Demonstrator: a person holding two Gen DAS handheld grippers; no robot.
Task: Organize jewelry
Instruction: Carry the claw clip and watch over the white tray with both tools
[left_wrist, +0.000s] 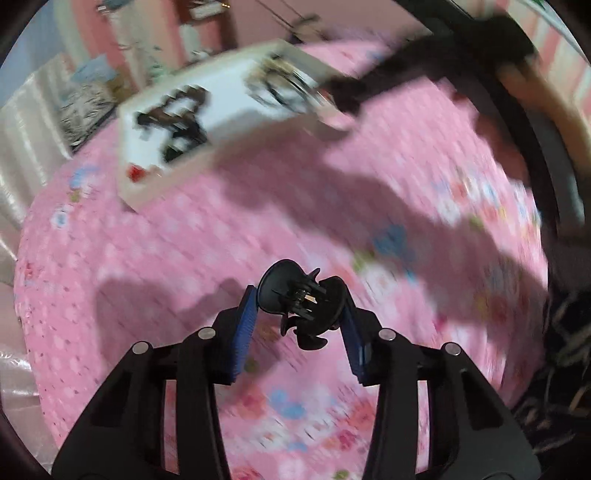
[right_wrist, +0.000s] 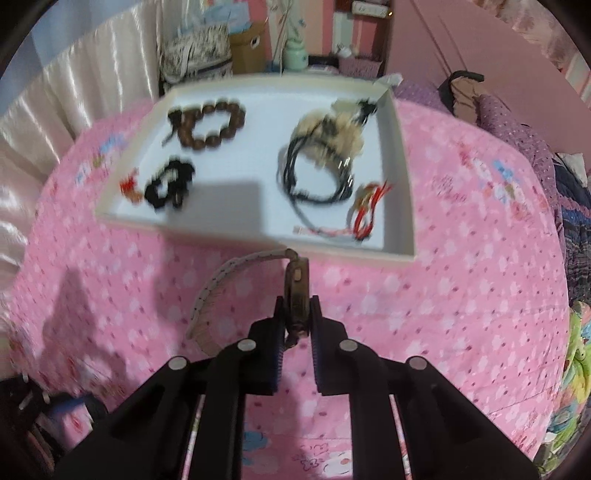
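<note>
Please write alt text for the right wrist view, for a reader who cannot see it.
The right gripper holds a watch by its case above a pink floral bedspread, the strap curving off to the left. Beyond it, a white tray contains a wooden bead bracelet, black cords and red threads.

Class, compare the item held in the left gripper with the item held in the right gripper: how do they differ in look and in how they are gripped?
The black claw hair clip is chunky, toothed plastic; the wristwatch is a thin case with a pale woven strap trailing left. The left gripper stands wide around the clip; the right gripper pinches the watch edge-on, fingers nearly together. Both are held above the pink bedspread, outside the white tray.
</note>
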